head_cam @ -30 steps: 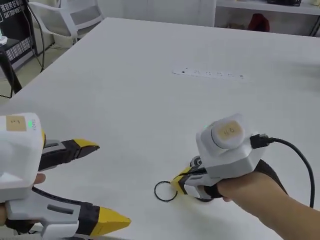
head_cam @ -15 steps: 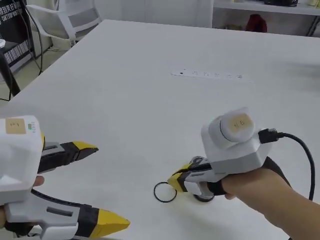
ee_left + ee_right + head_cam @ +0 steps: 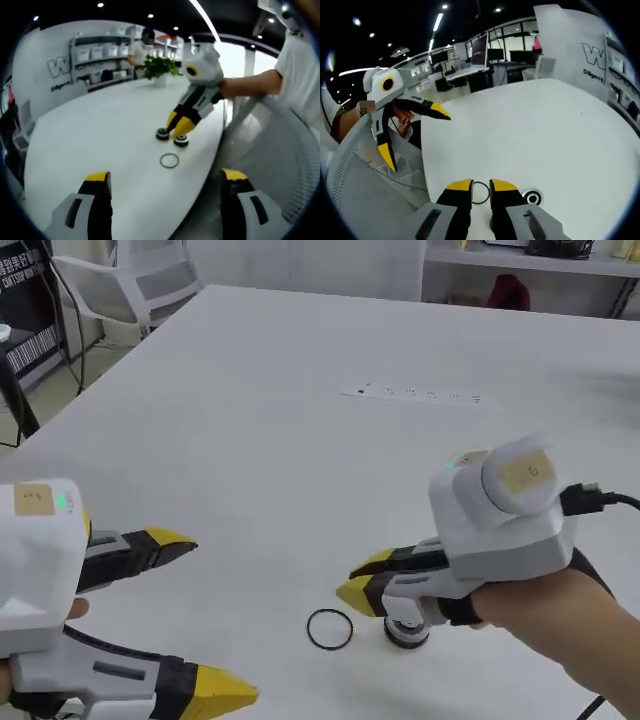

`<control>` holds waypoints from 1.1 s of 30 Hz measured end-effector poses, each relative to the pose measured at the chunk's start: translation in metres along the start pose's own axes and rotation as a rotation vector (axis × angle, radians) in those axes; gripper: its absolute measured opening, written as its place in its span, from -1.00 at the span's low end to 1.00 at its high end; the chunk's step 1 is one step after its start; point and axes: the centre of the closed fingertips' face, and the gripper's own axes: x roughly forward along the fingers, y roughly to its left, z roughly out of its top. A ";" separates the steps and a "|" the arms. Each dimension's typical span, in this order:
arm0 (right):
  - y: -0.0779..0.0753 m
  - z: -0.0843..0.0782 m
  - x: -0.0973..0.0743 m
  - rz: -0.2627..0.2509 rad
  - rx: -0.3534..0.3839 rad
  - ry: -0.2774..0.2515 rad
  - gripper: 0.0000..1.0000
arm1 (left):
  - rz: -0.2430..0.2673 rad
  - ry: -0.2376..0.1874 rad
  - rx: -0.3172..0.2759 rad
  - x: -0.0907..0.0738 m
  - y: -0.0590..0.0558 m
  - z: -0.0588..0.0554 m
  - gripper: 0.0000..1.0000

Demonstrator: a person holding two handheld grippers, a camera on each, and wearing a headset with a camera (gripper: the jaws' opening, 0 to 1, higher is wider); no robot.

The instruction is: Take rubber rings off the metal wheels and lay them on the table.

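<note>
A thin black rubber ring point(image 3: 329, 629) lies flat on the white table point(image 3: 300, 440), free of both grippers. Just right of it stands a small metal wheel point(image 3: 407, 633), partly under my right gripper point(image 3: 362, 580). That gripper hovers above the wheel, its yellow tips a little apart and holding nothing. In the left gripper view I see the ring point(image 3: 169, 160) and two wheels point(image 3: 162, 134) point(image 3: 181, 141) side by side below the right gripper point(image 3: 181, 125). My left gripper point(image 3: 205, 615) is wide open near the table's front edge, left of the ring. In the right gripper view the ring point(image 3: 479, 192) shows between the jaws, beside a wheel point(image 3: 533, 197).
A white power strip point(image 3: 415, 393) lies farther back on the table. Chairs point(image 3: 130, 285) stand off the far left corner and a mesh chair point(image 3: 280, 150) sits by the near edge. A person point(image 3: 142, 47) and a plant point(image 3: 157, 65) are at the far end.
My right gripper has lifted and drawn back to the right, away from the ring, and its tips have parted a little. The ring and left gripper stay in place.
</note>
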 end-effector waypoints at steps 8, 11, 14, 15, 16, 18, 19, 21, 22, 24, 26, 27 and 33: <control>-0.023 -0.007 -0.029 -0.051 0.023 -0.038 -0.77 | -0.013 0.002 0.007 0.001 -0.002 0.000 0.81; -0.028 -0.012 -0.037 -0.051 0.042 -0.054 -0.77 | -0.012 -0.002 0.001 0.000 -0.002 0.000 0.80; -0.039 -0.019 -0.043 -0.066 0.092 -0.071 -0.78 | -0.012 -0.009 0.011 0.000 -0.002 0.002 0.78; -0.042 -0.021 -0.044 -0.072 0.121 -0.078 -0.78 | -0.012 -0.010 0.012 0.000 -0.003 0.003 0.77; -0.045 -0.023 -0.045 -0.077 0.132 -0.079 -0.79 | -0.013 -0.010 0.012 0.000 -0.003 0.003 0.77; -0.050 -0.028 -0.044 -0.082 0.143 -0.075 -0.79 | -0.016 -0.011 0.013 0.000 -0.003 0.003 0.77; -0.052 -0.032 -0.043 -0.076 0.155 -0.069 -0.78 | -0.017 -0.010 0.015 0.000 -0.003 0.003 0.76; -0.053 -0.038 -0.041 -0.065 0.172 -0.057 -0.77 | -0.016 0.002 0.032 0.000 -0.002 0.003 0.76; -0.053 -0.040 -0.040 -0.062 0.183 -0.054 -0.76 | -0.019 0.007 0.050 0.001 -0.003 0.004 0.76; -0.052 -0.041 -0.039 -0.052 0.192 -0.053 -0.74 | -0.029 0.010 0.066 0.001 -0.005 0.006 0.76; -0.048 -0.042 -0.038 -0.036 0.185 -0.047 -0.73 | -0.040 0.015 0.080 0.002 -0.006 0.011 0.76; -0.046 -0.044 -0.036 -0.028 0.178 -0.036 -0.73 | -0.045 0.015 0.097 0.002 -0.007 0.016 0.75; -0.044 -0.062 -0.030 -0.005 0.212 0.035 -0.70 | -0.067 -0.036 0.183 0.008 -0.007 0.058 0.70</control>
